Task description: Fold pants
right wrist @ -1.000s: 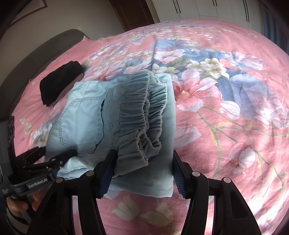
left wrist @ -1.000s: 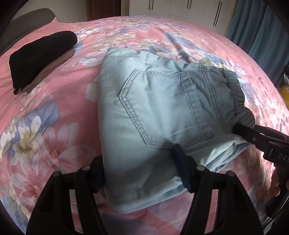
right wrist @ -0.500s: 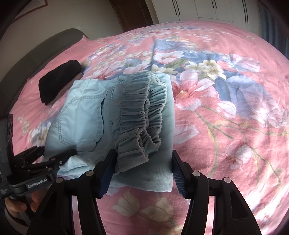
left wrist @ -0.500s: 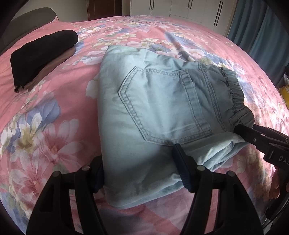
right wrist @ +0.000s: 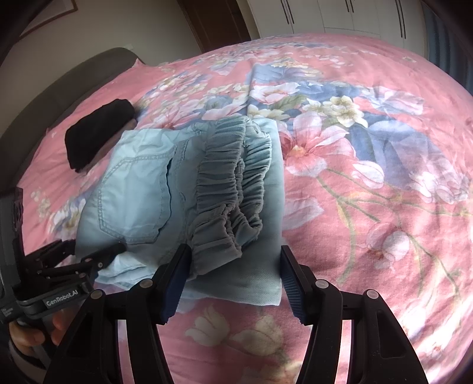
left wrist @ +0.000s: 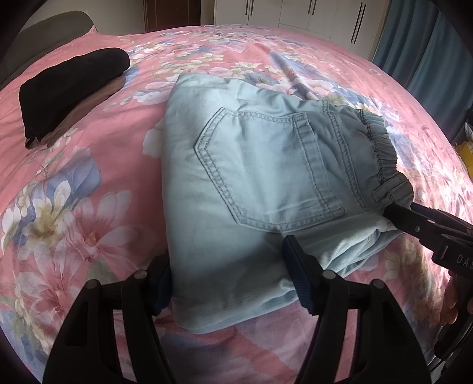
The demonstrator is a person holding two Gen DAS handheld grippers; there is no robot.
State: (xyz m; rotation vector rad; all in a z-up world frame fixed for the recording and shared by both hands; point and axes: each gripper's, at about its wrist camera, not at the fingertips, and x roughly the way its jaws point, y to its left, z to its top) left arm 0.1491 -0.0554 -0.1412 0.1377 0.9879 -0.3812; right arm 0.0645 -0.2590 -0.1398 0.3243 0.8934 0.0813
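Light blue denim pants (left wrist: pixel 251 189) lie folded into a compact stack on the pink floral bedspread (left wrist: pixel 74 206), back pocket up, elastic waistband (right wrist: pixel 230 189) at the right end. My left gripper (left wrist: pixel 227 277) is open, its fingers straddling the near left corner of the stack. My right gripper (right wrist: pixel 233 277) is open, its fingers straddling the near waistband end. The right gripper shows in the left wrist view (left wrist: pixel 428 227) at the waistband corner. The left gripper shows in the right wrist view (right wrist: pixel 77 263) at the stack's left edge.
A folded black garment on a brown one (left wrist: pixel 71 88) lies at the far left of the bed; it also shows in the right wrist view (right wrist: pixel 97 133). Wardrobe doors (left wrist: pixel 295 14) and blue curtains (left wrist: pixel 428 53) stand beyond the bed. A dark headboard (right wrist: pixel 59 88) runs along the left.
Both grippers have drawn back slightly toward me, so the folded stack sits a little farther up in both views. The pants lie as they were.
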